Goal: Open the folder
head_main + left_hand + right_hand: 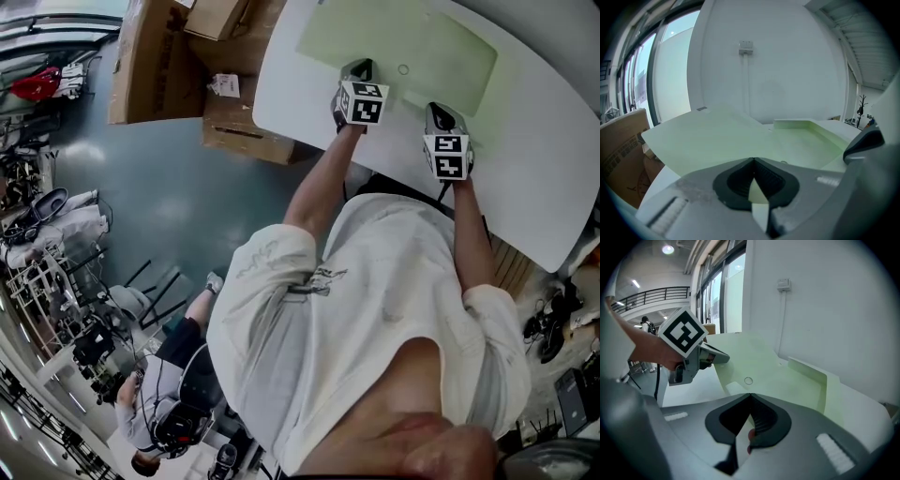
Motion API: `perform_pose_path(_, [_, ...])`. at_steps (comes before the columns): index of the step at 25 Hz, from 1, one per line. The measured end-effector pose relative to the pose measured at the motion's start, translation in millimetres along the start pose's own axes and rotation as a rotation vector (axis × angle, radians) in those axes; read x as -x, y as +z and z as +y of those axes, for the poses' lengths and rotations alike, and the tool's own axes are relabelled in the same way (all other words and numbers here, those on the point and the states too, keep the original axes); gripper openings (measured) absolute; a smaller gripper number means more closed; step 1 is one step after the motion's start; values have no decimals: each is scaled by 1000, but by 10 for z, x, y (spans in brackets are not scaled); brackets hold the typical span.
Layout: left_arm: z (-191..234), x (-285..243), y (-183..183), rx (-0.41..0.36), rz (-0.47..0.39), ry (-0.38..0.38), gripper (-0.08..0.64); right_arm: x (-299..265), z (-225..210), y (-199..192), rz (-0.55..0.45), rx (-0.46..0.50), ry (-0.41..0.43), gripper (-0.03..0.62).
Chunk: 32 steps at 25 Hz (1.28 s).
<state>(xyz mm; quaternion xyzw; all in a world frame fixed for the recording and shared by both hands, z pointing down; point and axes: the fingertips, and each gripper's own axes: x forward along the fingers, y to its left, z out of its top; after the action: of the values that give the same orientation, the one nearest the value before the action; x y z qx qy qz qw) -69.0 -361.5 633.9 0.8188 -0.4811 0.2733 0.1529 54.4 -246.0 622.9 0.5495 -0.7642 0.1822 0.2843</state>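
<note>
Left tongs (753,163) pinching green folder (712,140) cover, right tongs (750,397) closed at edge

Big open hall; reads as a research lab or robotics workshop, not a home.
- Glossy grey-blue floor (159,206).
- Tall glazed wall (717,301) beside a railed upper gallery (651,294), with round ceiling lamps (668,249) above.
- Brown cardboard cartons (150,66) stacked against a white round-edged table (534,159).
- Wire racks crowded with cables and gear (47,281) along one side, and a seated person (159,412) close by them.
- Bare white wall with a surface-mounted socket box (746,46) and a conduit dropping from it.
- Over the table, a grey hand-held left gripper (723,357) carries a cube of black-and-white square markers. That is lab kit, not household stuff.
</note>
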Motion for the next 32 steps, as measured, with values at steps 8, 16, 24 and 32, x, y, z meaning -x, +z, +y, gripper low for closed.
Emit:
perform_pose_path(8, [-279, 199, 221, -12, -67, -36, 0, 161, -112, 182, -63, -27, -21, 2])
perform_pose_path(16, [-633, 344, 310, -39, -109, -89, 0, 354, -257, 245, -111, -76, -57, 2])
perform_pose_path(24, [-1116, 563, 581, -69, -176, -158, 0, 674, -559, 149, -135, -142, -108, 2])
perform_pose_path(32, [-1605, 686, 817, -91, -257, -253, 0, 949, -869, 72, -162, -158, -175, 2])
